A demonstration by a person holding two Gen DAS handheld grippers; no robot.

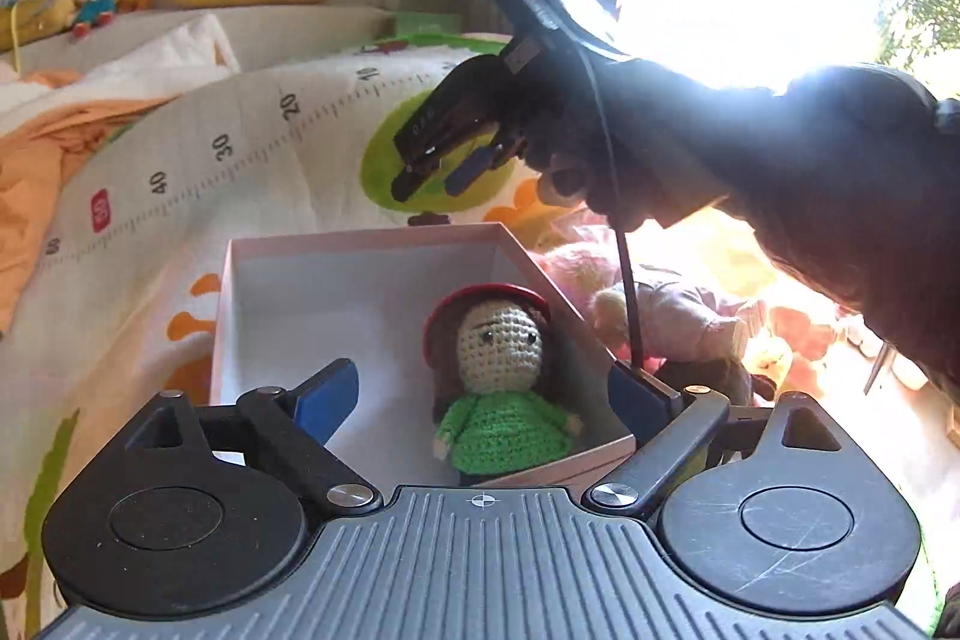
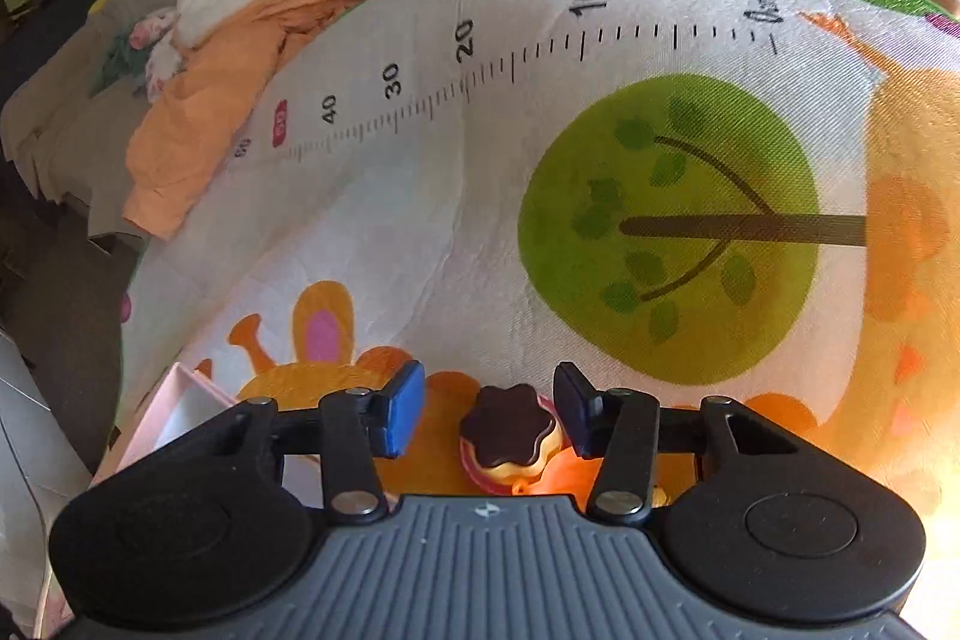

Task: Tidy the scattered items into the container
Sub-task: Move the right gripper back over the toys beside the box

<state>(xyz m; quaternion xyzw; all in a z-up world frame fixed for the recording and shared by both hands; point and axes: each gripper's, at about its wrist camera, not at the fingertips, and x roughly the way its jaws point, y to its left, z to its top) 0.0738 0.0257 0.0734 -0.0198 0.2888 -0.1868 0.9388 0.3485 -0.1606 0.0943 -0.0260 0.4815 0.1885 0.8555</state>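
Clearly, play mat (image 2: pixel 420 220) ruler: 10, 20, 30, 40

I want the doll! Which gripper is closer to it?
Left. The left gripper sits open right over the crochet doll in the box. The right gripper hovers higher, beyond the box.

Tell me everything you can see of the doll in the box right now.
The doll is crocheted yarn: pale face with bead eyes, brown hair, red hat, green sweater. It lies on its back inside the white box, by the right wall, head toward the far end. Its legs are hidden behind the left gripper, which is open above it, not touching.
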